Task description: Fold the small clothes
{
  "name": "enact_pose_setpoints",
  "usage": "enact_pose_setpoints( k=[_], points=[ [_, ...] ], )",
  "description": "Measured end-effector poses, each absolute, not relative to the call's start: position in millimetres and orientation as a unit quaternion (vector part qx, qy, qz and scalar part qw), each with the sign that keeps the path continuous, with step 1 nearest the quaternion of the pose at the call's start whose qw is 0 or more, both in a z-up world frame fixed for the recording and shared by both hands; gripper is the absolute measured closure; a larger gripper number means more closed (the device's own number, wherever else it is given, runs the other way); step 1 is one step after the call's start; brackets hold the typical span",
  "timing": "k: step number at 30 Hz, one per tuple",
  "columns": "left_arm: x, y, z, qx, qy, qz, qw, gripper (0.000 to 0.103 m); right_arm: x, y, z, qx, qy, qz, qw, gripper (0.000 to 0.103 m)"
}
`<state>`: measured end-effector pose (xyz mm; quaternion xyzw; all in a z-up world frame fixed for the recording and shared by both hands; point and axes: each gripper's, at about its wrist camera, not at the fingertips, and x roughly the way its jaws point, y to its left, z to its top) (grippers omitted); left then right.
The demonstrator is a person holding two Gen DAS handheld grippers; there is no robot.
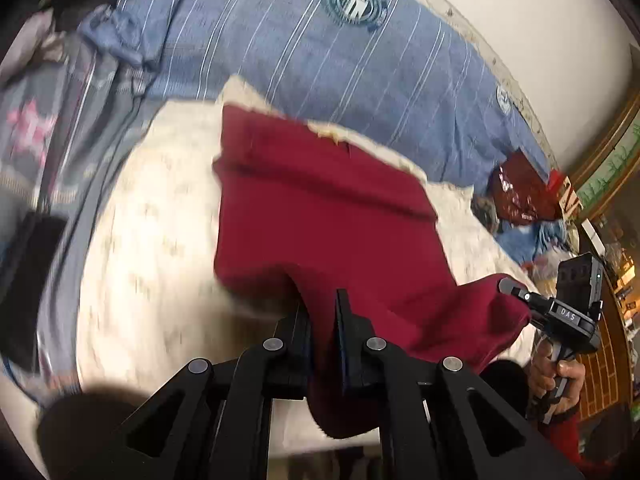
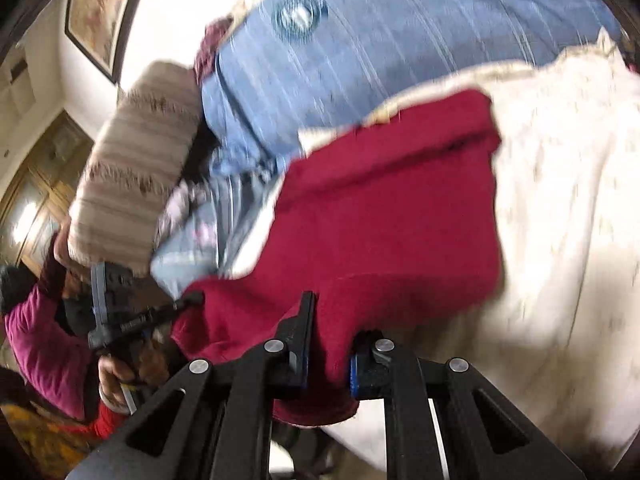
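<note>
A dark red garment [image 1: 320,208] lies on a cream cloth [image 1: 160,240] over the bed, its near edge lifted. My left gripper [image 1: 322,312] is shut on the garment's near edge at one corner. My right gripper [image 2: 330,336] is shut on the same garment [image 2: 392,208] at the other near corner. The right gripper also shows in the left wrist view [image 1: 516,290], held by a hand at the garment's right corner. The left gripper shows in the right wrist view [image 2: 192,300] at the garment's left corner. Both views are motion blurred.
A blue striped bedspread [image 1: 320,60] with a round emblem covers the bed behind. A heap of clothes [image 1: 520,200] lies at the far right. A striped beige bolster [image 2: 136,168] and a grey patterned cloth [image 1: 48,140] lie at the side. A wall stands behind the bed.
</note>
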<state>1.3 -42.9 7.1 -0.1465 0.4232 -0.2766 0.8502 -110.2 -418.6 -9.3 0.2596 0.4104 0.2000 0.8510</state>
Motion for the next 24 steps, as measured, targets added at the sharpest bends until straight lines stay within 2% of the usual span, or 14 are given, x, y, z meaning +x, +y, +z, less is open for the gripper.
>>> enact_pose_setpoints(
  k=[10, 19, 23, 24],
  points=[
    [92, -81, 11, -0.157, 0.391, -0.235, 0.876, 0.095, 5, -446, 5, 0.262, 0.367, 0.154, 0.879, 0.091],
    [216, -125, -30, -0.183, 0.418, -0.194, 0.868, 0.095, 123, -464, -32, 0.292, 0.387, 0.113, 0.867, 0.091],
    [260, -138, -56, -0.178, 0.441, -0.192, 0.859, 0.089, 156, -474, -60, 0.312, 0.402, 0.107, 0.854, 0.090],
    [267, -140, -61, -0.175, 0.445, -0.194, 0.857, 0.083, 162, -477, -68, 0.318, 0.409, 0.107, 0.848, 0.088]
  ],
)
